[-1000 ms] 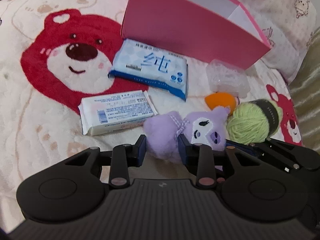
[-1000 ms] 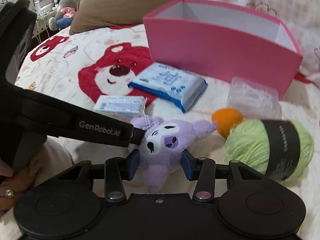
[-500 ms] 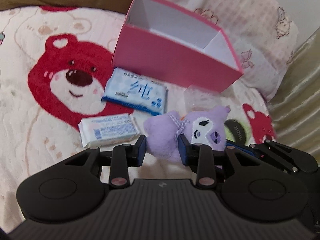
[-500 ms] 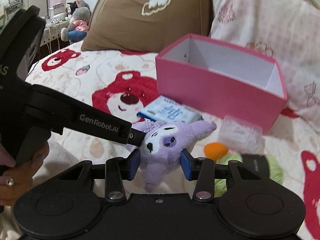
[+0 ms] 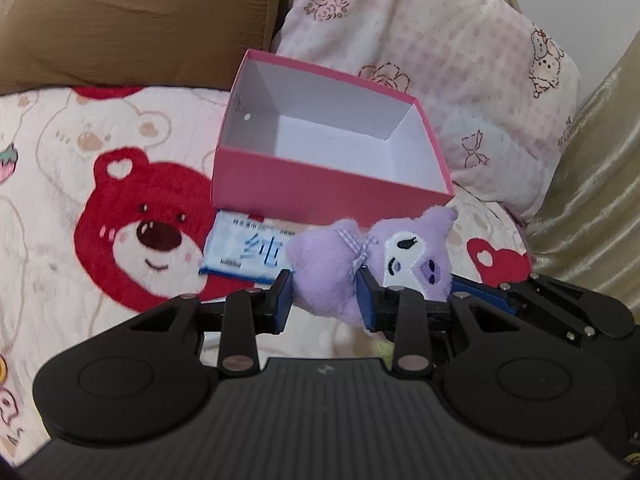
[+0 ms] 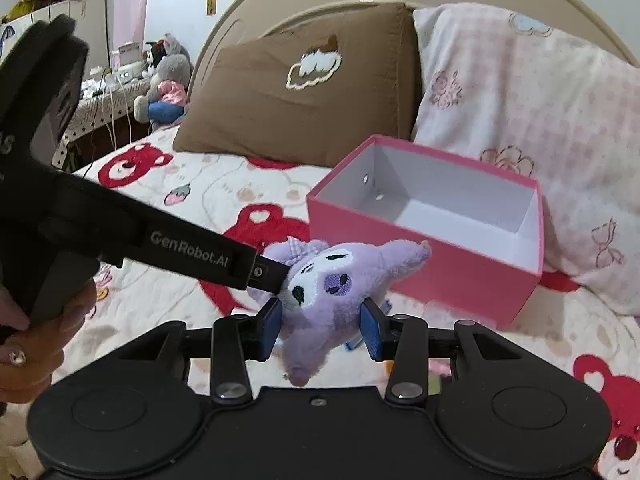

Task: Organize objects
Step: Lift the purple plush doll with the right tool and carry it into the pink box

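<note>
A purple plush toy (image 5: 412, 252) with a white face hangs in the air above the blanket, held from both ends. My left gripper (image 5: 325, 300) is shut on its body, the blue pads pressing into the fur. My right gripper (image 6: 322, 326) is shut on the head end (image 6: 340, 276), and the left gripper's fingers (image 6: 264, 272) reach in from the left. A pink box (image 5: 320, 188) with an empty white inside stands just beyond the plush, also visible in the right wrist view as the pink box (image 6: 440, 268).
A blue wipes pack (image 5: 248, 256) lies before the box on the red-bear blanket (image 5: 140, 240). A brown pillow (image 5: 140, 20) and a pink pillow (image 5: 440, 60) lean behind the box. Gold fabric (image 5: 592, 220) borders the right. A person's hand (image 6: 32, 344) grips the left handle.
Both grippers have risen with the plush, lifting it off the blanket. The box's inside has come into view; the yarn, orange item and clear case have dropped out of sight.
</note>
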A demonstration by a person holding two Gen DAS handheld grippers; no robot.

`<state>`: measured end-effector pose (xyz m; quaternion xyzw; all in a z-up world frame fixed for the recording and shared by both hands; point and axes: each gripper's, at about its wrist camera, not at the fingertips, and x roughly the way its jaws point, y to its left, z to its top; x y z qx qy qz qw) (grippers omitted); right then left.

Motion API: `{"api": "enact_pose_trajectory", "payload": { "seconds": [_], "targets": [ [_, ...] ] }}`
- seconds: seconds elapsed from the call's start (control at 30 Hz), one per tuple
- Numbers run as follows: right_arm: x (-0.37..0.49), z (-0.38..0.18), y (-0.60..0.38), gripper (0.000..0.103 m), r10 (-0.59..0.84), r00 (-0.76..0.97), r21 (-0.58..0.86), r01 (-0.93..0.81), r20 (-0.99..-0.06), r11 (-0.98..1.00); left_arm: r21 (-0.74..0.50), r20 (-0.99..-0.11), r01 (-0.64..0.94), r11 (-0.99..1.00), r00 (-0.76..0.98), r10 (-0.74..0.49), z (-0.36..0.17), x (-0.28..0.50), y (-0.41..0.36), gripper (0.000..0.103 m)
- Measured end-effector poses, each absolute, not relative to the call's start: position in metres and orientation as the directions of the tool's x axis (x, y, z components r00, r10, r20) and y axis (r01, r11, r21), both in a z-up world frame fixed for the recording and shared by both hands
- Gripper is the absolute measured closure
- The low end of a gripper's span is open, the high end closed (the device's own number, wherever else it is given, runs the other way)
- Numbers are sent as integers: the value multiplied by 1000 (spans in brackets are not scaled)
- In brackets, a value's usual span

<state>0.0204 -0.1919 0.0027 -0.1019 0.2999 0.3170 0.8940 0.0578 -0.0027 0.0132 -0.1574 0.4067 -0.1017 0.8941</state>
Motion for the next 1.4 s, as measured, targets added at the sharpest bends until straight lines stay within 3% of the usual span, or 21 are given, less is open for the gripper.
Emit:
{"api": "enact_pose_trajectory", "payload": {
  "seconds": [0.3,0.63,0.93,1.4],
  "targets": [
    [58,37,-203,57,517,646,20,-614,-561,789,-366,-658,98,925,676,-332,57,95,-14,72],
    [108,54,-208,58,528,604,62,-621,-597,781,-340,-643,147,929,684,-344,77,141,-23,72],
    [158,72,-193,58,454,601,-64,-645,-657,761,-449,-623,119,885,668,-406,75,191,-18,72],
    [227,39,-210,58,478,557,60,-607,-679,793,-375,-660,189,908,633,-404,46,256,-36,72]
  ]
}}
